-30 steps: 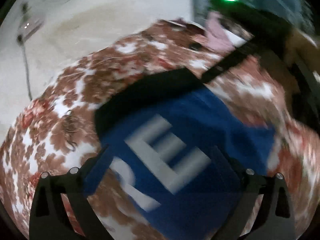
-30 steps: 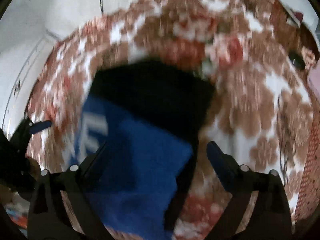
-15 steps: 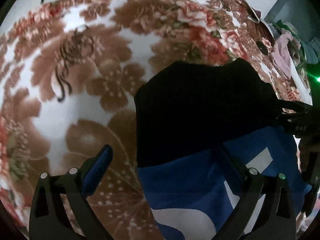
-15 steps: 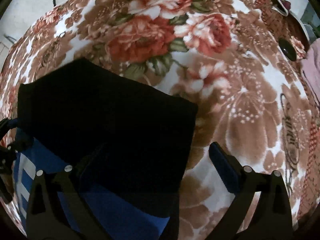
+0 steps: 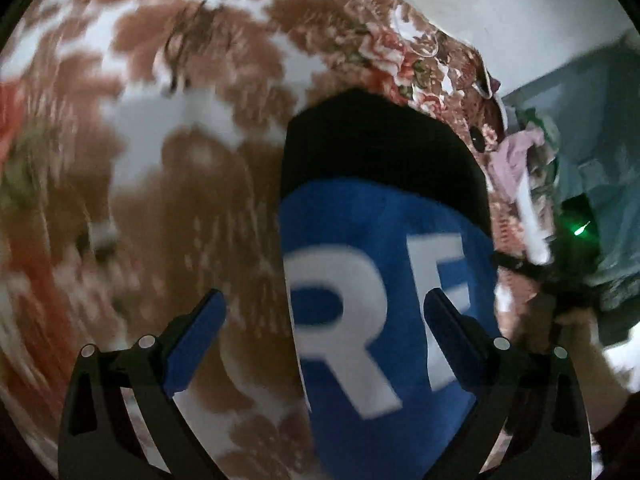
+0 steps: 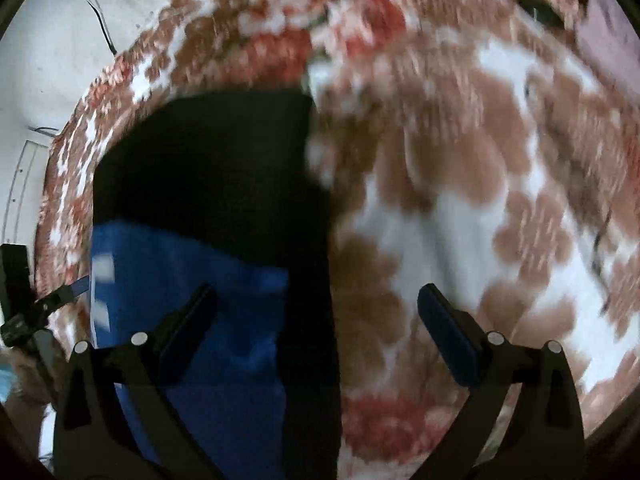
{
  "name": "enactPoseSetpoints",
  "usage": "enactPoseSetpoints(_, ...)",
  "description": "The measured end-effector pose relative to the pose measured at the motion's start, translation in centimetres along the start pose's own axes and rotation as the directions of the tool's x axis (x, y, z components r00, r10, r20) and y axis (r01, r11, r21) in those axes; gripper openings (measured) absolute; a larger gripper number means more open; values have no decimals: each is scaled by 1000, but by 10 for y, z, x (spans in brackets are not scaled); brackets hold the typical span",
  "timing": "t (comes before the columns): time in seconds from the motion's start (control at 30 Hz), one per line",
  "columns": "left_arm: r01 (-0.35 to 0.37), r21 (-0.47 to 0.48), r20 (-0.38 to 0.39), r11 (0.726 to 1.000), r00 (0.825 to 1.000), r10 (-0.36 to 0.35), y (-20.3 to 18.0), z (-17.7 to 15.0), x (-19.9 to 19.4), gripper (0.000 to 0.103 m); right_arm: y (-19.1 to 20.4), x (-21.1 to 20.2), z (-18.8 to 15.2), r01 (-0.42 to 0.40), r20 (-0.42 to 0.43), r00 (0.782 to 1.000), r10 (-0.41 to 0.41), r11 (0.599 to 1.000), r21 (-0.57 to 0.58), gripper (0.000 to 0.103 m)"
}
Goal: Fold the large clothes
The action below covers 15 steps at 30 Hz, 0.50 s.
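A folded garment, blue with large white letters and a black upper part, lies flat on a floral blanket. My left gripper hovers open over the garment's left edge; its right finger is above the blue cloth and its left finger above the blanket. In the right wrist view the same garment fills the left half. My right gripper is open above its right edge, with the left finger over the cloth and the right finger over the blanket. Neither gripper holds anything. Both views are blurred by motion.
Pink and grey-green clothes are heaped past the blanket's right end. A green light glows on the hand-held device there. A white wall with a cable lies beyond the blanket's far left edge.
Both cameras have swung and drawn back from the garment's black part, so the white letters show again in the left view. The garment lies as before and both grippers stay open.
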<state>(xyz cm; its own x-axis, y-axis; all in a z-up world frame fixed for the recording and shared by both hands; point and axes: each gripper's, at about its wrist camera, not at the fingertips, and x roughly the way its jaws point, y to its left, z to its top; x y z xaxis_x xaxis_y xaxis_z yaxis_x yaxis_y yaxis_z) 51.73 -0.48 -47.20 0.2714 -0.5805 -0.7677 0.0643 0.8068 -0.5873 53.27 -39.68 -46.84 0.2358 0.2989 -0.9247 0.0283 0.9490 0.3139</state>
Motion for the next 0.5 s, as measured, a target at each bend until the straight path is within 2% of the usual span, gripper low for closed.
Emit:
enactPoseSetpoints(0.13,75,-48,-54,996,996,-78,8,-24,13,97,-12,12,-21,-78,-54,995,81,996,50,98)
enactPoseSetpoints(0.3,115,-54,-114,992,986,-120,3,-39,35,97,-16,26,-25,-178,-76,980,186,979,98,98)
enactPoseSetpoints(0.5,176,-156,-95,972,977,-192,19,-48,54,99,-15,42,-31,-252,-86,961,264,959,132,99)
